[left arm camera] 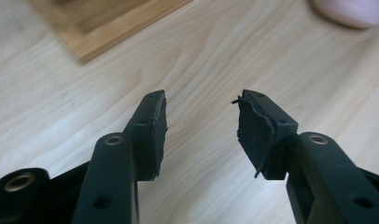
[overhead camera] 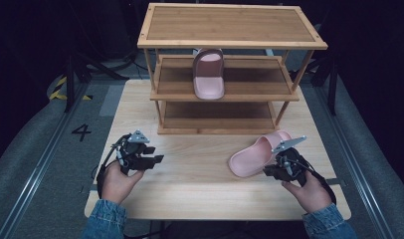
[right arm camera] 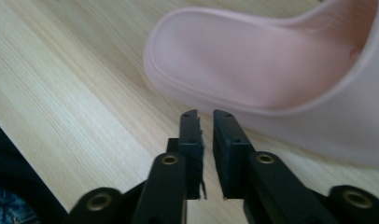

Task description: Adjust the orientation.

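Observation:
A pink slipper [overhead camera: 254,155] lies on the wooden table [overhead camera: 200,189] at the right, heel end toward the left. My right gripper [overhead camera: 268,172] sits just in front of that slipper; in the right gripper view its jaws [right arm camera: 205,114] are almost together with nothing between them, a little short of the slipper's heel [right arm camera: 253,60]. A second pink slipper [overhead camera: 208,74] rests on the middle shelf of the wooden rack [overhead camera: 230,25]. My left gripper [overhead camera: 157,160] is low over the table's left side, open and empty [left arm camera: 201,107].
The three-tier rack stands at the back of the table, its bottom shelf [overhead camera: 217,117] bare. Its base corner [left arm camera: 108,28] and the slipper's edge [left arm camera: 351,9] appear in the left gripper view. Bare table lies between the two hands. Dark floor surrounds the table.

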### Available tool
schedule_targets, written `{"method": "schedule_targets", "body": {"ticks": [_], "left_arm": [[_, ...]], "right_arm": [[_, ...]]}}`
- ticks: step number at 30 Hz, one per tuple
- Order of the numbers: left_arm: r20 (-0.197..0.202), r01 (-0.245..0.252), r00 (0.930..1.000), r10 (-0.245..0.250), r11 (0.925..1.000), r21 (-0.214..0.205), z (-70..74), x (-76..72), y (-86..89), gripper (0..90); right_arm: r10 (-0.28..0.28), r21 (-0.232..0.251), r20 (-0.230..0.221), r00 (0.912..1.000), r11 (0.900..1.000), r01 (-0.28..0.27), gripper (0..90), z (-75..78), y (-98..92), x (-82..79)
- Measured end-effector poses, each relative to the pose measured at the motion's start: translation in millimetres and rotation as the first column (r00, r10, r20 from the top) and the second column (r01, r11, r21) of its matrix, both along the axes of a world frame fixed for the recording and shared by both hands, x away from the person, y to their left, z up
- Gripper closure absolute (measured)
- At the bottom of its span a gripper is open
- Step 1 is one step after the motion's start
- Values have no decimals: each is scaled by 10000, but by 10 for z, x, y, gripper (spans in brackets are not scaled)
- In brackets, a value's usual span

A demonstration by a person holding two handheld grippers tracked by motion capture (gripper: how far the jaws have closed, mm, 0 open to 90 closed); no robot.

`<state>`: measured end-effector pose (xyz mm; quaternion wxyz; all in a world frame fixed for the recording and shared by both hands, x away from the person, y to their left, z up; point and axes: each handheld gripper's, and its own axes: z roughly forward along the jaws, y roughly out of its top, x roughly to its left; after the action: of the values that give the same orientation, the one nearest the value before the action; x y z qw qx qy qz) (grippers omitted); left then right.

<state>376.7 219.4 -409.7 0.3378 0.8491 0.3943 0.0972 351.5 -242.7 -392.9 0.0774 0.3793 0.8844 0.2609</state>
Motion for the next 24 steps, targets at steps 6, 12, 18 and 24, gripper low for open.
{"method": "schedule_targets", "body": {"ticks": [6, 12, 18, 24], "left_arm": [[-143, -515, 9986, 513, 9986, -150, -83, 24, 61, 454], [125, -760, 9970, 758, 9969, 196, -142, 1, 81, 409], [215, -736, 9971, 728, 9966, 375, -200, -42, 112, 389], [291, -762, 9968, 743, 9944, 734, -231, -102, 109, 390]], "right_arm": [[176, 101, -17, 9998, 9998, -176, 900, 13, 203, 224], [494, -146, -139, 9987, 9987, -496, 900, -47, 469, 400], [706, -387, -265, 9972, 9967, -716, 900, -80, 708, 556], [871, -556, -499, 9950, 9944, -898, 900, -159, 968, 742]]}}
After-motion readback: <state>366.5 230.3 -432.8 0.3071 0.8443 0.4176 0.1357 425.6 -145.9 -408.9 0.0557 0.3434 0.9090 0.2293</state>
